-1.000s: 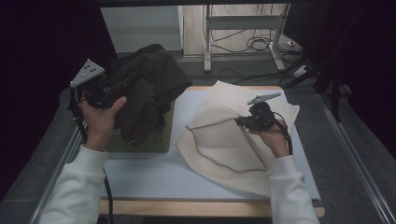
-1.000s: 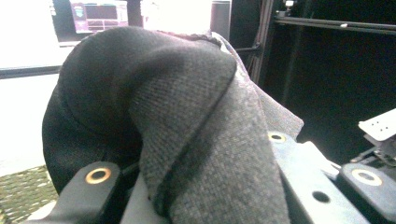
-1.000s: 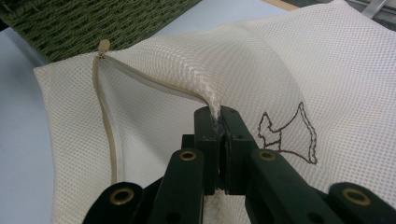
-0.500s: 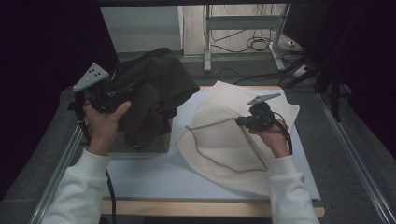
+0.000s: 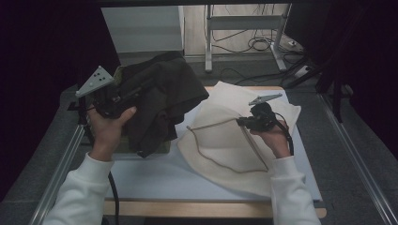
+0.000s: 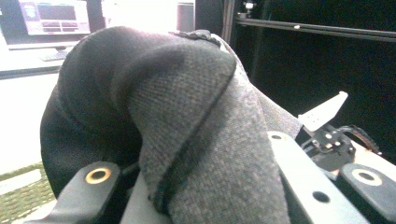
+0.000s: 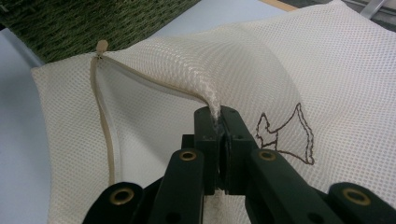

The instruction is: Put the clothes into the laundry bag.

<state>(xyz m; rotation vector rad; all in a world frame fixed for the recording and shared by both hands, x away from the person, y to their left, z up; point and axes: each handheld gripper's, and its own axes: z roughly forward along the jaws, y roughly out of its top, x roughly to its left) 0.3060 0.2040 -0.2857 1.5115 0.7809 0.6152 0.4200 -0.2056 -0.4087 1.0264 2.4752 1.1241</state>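
Rightward, mesh bag (image 5: 234, 140) overhanging table edge (image 5: 206, 208)

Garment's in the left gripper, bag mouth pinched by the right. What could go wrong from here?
1. The right gripper pinches just the thin rim of the mesh bag; it may slip out.
2. The dark garment hangs bunched from the left gripper, so folds might snag the bag's zipper.
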